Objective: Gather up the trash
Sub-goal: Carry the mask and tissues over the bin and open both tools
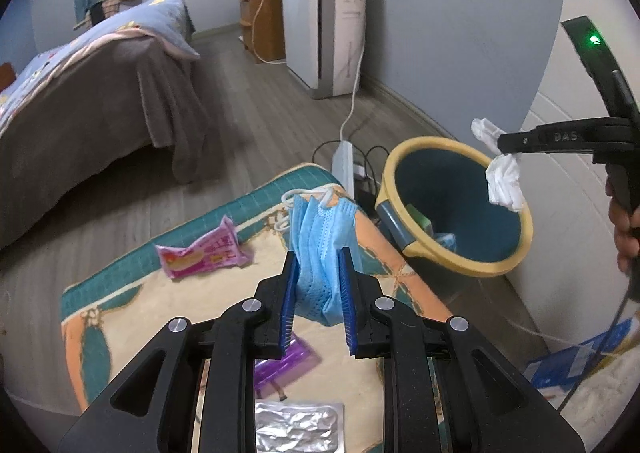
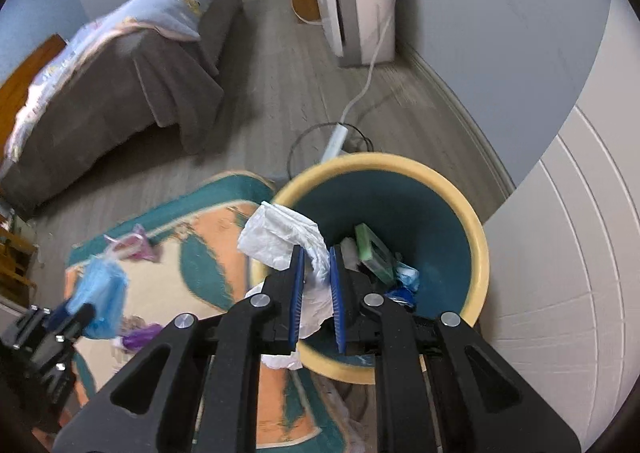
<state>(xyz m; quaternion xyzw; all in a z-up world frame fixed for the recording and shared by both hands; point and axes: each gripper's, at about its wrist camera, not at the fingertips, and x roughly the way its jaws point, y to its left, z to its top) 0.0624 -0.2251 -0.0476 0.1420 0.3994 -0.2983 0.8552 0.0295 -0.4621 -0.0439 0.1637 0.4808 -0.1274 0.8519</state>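
My left gripper [image 1: 319, 259] is shut on a blue face mask [image 1: 320, 237] and holds it above the patterned rug [image 1: 132, 305]. It also shows at the left of the right wrist view [image 2: 86, 311] with the mask [image 2: 100, 289]. My right gripper [image 2: 316, 253] is shut on a crumpled white tissue [image 2: 284, 237] over the near rim of the yellow bin with a teal inside [image 2: 476, 241]. In the left wrist view the right gripper [image 1: 505, 147] holds the tissue [image 1: 505, 181] above the bin [image 1: 456, 269]. The bin holds a green box [image 2: 372, 249] and other trash.
On the rug lie a pink wrapper [image 1: 200, 255], a purple wrapper [image 1: 286, 363] and a silver foil pack [image 1: 298, 427]. A power strip [image 1: 344, 165] with cables lies behind the bin. A bed [image 1: 88, 101] stands at the left, an air purifier [image 1: 324, 33] by the wall.
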